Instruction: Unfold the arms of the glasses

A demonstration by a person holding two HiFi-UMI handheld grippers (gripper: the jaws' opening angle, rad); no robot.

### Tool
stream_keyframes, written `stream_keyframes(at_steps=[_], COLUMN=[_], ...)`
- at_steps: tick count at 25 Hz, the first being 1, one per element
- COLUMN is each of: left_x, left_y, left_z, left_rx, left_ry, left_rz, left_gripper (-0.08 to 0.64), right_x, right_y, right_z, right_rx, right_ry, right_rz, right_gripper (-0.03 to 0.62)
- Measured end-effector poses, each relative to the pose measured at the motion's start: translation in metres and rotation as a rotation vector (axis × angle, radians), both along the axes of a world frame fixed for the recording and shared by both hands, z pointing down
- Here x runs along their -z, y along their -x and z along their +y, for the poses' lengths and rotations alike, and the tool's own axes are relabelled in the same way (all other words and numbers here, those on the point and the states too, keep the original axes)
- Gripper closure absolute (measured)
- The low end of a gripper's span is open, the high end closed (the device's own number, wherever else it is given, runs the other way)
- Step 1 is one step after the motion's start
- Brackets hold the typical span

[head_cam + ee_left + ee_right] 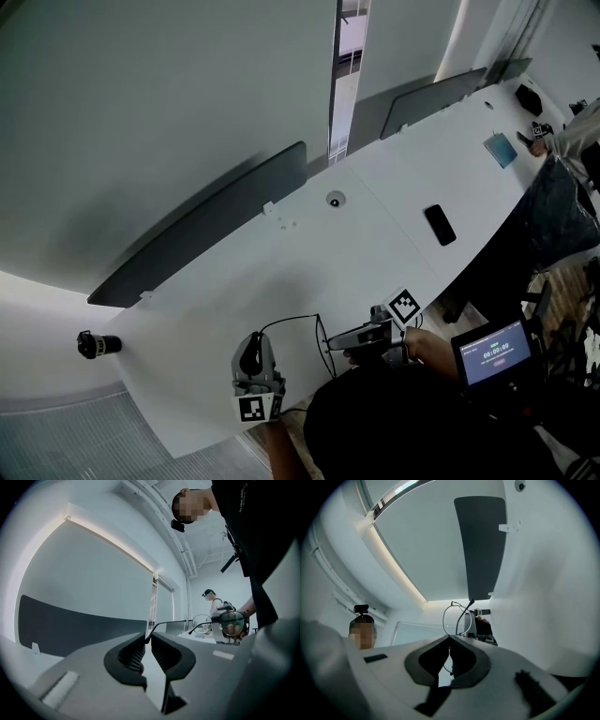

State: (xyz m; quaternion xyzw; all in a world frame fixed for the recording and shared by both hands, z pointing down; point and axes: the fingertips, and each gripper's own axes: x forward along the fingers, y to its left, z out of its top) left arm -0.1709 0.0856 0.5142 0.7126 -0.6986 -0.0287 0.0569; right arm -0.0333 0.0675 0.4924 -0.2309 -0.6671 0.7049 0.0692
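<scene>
Left gripper [255, 339]: nearest the person, just left of the glasses [321, 330]; it points level.
Left fingers [132, 649]: drawn almost together, with a thin slit showing lower down; the fingertips pinch the end of one arm of the glasses.
Pinched arm [173, 621]: swung open; it rises from the fingertips, then runs straight across to the frame.
Glasses, position: held up between the two grippers, over the near edge of the white counter [375, 216]; thin wire rims with clear lenses.
Second arm [197, 628]: angles off the frame; its tip is free.
Right gripper [334, 344]: just right of the glasses.
Right fingers [465, 657]: pressed together on the wire rim; one lens ring stands up past the fingertips in the right gripper view.
Small screen [494, 353]: right of the glasses, off the counter's edge, lit.
Black phone [440, 224]: beyond the glasses and to the right, lying flat on the counter.
Round fitting [335, 200]: beyond the glasses, mid-counter.
Dark divider panel [202, 225]: beyond the glasses, along the counter's far edge.
Second person [567, 141]: well beyond the glasses, at the counter's far right end.
</scene>
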Motion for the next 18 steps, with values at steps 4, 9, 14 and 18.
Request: stream_keyframes(at_steps=[4, 9, 14, 18], left_x=[0.013, 0.012, -0.003, -0.017], left_y=[0.002, 0.003, -0.004, -0.004], left_z=[0.001, 0.003, 0.005, 0.015], left_rx=[0.019, 0.002, -0.053, -0.077], left_ry=[-0.062, -0.071, -0.052, -0.076], left_rz=[0.044, 0.204, 0.482, 0.738], left_gripper=[0.508, 0.495, 0.403, 0.385], right_x=[0.0, -0.011, -0.013, -0.011], right_y=[0.0, 0.003, 0.002, 0.001], right_z=[0.004, -0.001, -0.004, -0.004], right_rx=[0.017, -0.019, -0.032, -0.055], right_ry=[-0.005, -0.034, -0.031, -0.025], right_rz=[-0.01, 0.044, 0.069, 0.068], right_gripper=[0.581, 0.581, 0.581, 0.583])
